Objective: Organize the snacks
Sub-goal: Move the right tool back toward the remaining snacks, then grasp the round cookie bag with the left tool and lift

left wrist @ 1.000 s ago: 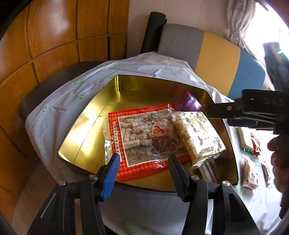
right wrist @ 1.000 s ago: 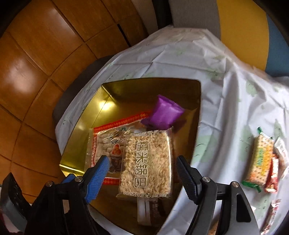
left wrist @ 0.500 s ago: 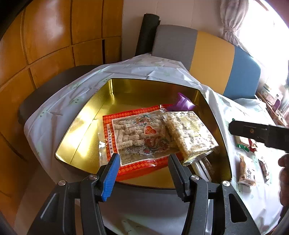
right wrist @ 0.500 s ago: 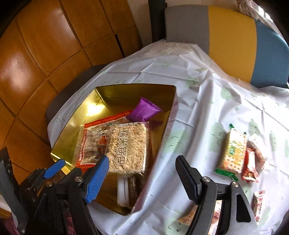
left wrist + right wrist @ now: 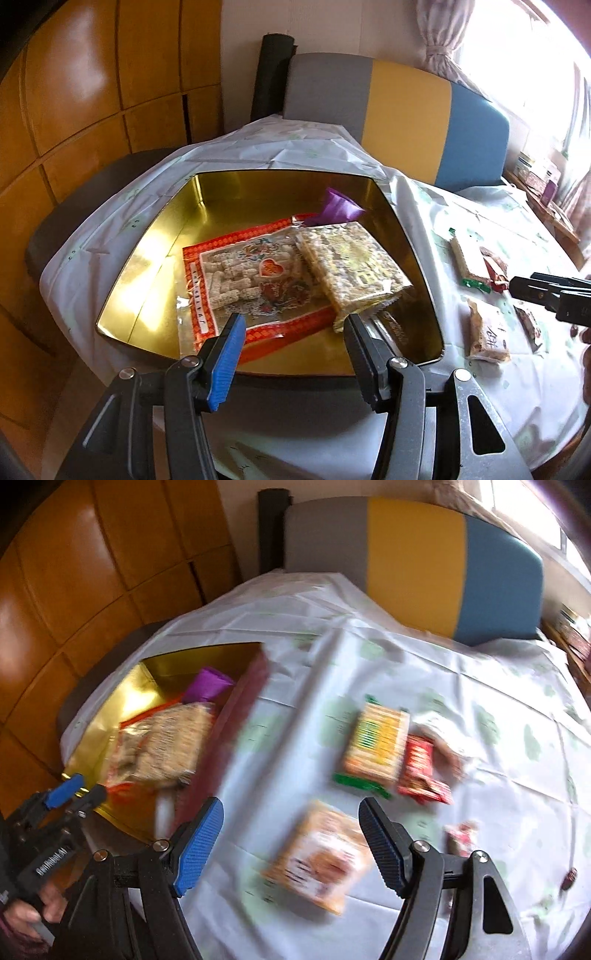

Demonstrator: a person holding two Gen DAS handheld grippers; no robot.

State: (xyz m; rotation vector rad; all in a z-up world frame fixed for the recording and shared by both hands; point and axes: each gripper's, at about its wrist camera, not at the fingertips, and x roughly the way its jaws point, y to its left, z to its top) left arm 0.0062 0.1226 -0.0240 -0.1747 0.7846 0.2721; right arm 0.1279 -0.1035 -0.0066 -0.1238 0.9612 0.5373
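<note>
A gold tin (image 5: 155, 254) holds a red-bordered bag of puffed sticks (image 5: 240, 277), a rice cracker pack (image 5: 351, 262) and a purple packet (image 5: 338, 208). My left gripper (image 5: 293, 343) is open and empty at the tin's near rim. My right gripper (image 5: 291, 830) is open and empty above an orange snack pack (image 5: 321, 860) on the tablecloth. An orange-green cracker pack (image 5: 376, 746) and a red packet (image 5: 419, 764) lie beyond it. The tin also shows in the right wrist view (image 5: 110, 723), which is blurred.
A white tablecloth (image 5: 480, 686) covers the table. A grey, yellow and blue chair back (image 5: 402, 114) stands behind it. Wooden wall panels (image 5: 92, 85) are at the left. A small red-white packet (image 5: 460, 836) lies at the right.
My right gripper has swung right, away from the tin, and now sits over the loose snacks on the tablecloth. My left gripper has stayed near the tin's front rim.
</note>
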